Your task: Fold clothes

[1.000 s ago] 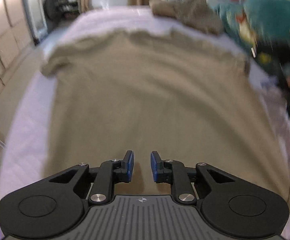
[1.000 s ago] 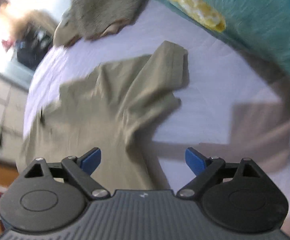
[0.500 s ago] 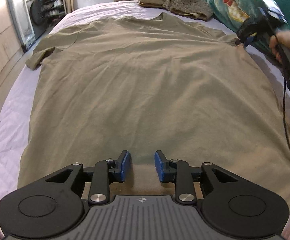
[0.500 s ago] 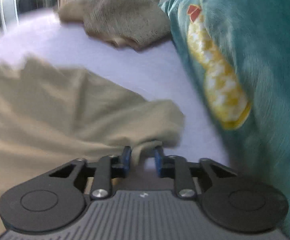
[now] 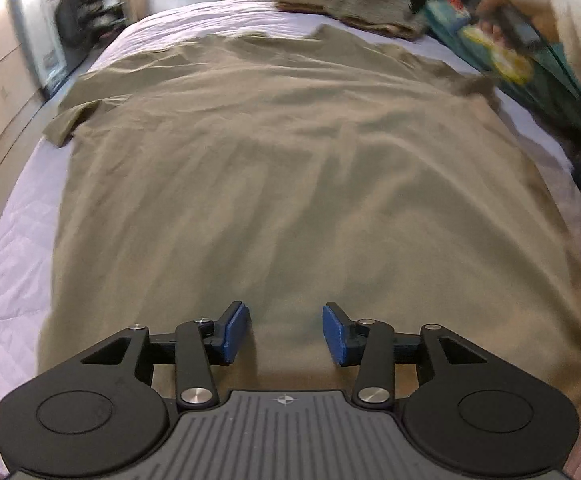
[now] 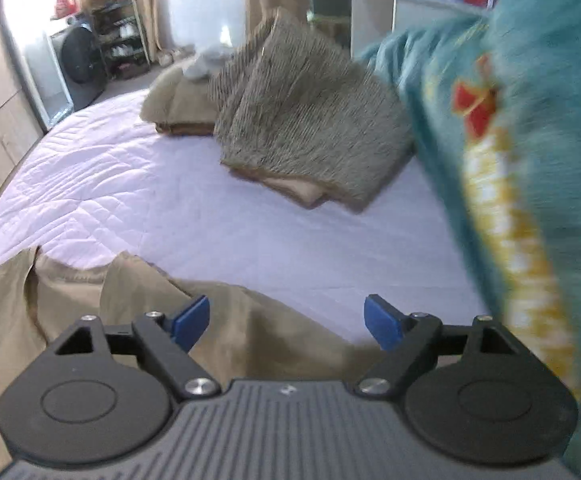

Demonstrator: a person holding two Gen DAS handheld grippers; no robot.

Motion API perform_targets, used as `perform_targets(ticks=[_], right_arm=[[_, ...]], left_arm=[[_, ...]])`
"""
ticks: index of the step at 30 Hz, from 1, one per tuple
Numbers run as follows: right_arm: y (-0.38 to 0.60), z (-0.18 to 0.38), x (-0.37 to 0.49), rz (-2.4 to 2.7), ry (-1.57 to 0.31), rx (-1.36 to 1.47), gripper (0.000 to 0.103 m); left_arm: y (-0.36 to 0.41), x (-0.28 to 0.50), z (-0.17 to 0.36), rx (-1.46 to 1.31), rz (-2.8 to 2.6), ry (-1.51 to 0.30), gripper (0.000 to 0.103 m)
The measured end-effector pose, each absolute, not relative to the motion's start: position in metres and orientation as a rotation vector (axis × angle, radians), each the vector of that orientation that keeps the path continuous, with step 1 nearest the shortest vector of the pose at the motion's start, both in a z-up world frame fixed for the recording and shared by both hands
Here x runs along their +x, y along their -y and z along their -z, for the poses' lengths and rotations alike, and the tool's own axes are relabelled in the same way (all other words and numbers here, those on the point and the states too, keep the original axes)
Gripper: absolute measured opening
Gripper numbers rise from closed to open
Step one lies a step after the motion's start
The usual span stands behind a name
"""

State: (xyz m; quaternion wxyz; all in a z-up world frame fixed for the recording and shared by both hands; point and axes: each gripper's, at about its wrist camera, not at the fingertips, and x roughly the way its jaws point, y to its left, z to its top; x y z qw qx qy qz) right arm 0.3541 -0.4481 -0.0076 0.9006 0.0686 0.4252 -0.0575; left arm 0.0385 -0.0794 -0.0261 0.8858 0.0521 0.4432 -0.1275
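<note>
Both grippers have spread since half a second ago: the left gripper [image 5: 285, 332] now gapes above the near hem of the shirt [image 5: 282, 168], and the right gripper [image 6: 286, 322] has let go of the sleeve [image 6: 250, 320] and stands released over it. From left to right, the shirt lies flat across the bed [image 5: 14, 272], its left sleeve folded near the left edge, collar toward the far end. Beyond it sit folded clothes [image 6: 310, 140]. At the right edge lies a teal blanket [image 6: 530, 120].
</note>
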Motion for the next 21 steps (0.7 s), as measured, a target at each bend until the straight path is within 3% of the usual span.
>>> perform_targets(ticks=[1,3,6,8,11,13,14,16,21], right_arm=[[0.445,0.017,0.367,0.12,-0.889,0.144,0.085],[0.435,0.037,0.389,0.118,-0.915,0.106,0.085],[0.415,0.07,0.413,0.082,-0.999,-0.036,0.089],[0.411,0.083,0.413,0.082,-0.98,-0.058,0.098],[0.424,0.088,0.411,0.066,-0.957,0.032,0.095],[0.425,0.087,0.408,0.039,-0.948,0.014,0.081],[0.419,0.082,0.407,0.008,-0.94,-0.013,0.049],[0.402,0.076,0.405,-0.02,-0.942,-0.116,0.004],[0.372,0.074,0.403,0.058,-0.904,-0.352,0.004]], left_arm=[[0.078,0.044,0.023,0.1,0.252,-0.91,0.048],[0.076,0.054,0.02,0.097,0.229,-0.899,0.063],[0.075,0.067,0.02,0.09,0.217,-0.902,0.064],[0.073,0.073,0.02,0.085,0.221,-0.902,0.068],[0.068,0.085,0.019,0.107,0.213,-0.871,0.072],[0.063,0.096,0.016,0.125,0.184,-0.843,0.073],[0.059,0.103,0.015,0.124,0.163,-0.835,0.073],[0.049,0.117,0.011,0.087,0.128,-0.821,0.073],[0.033,0.135,0.011,0.021,0.083,-0.815,0.074]])
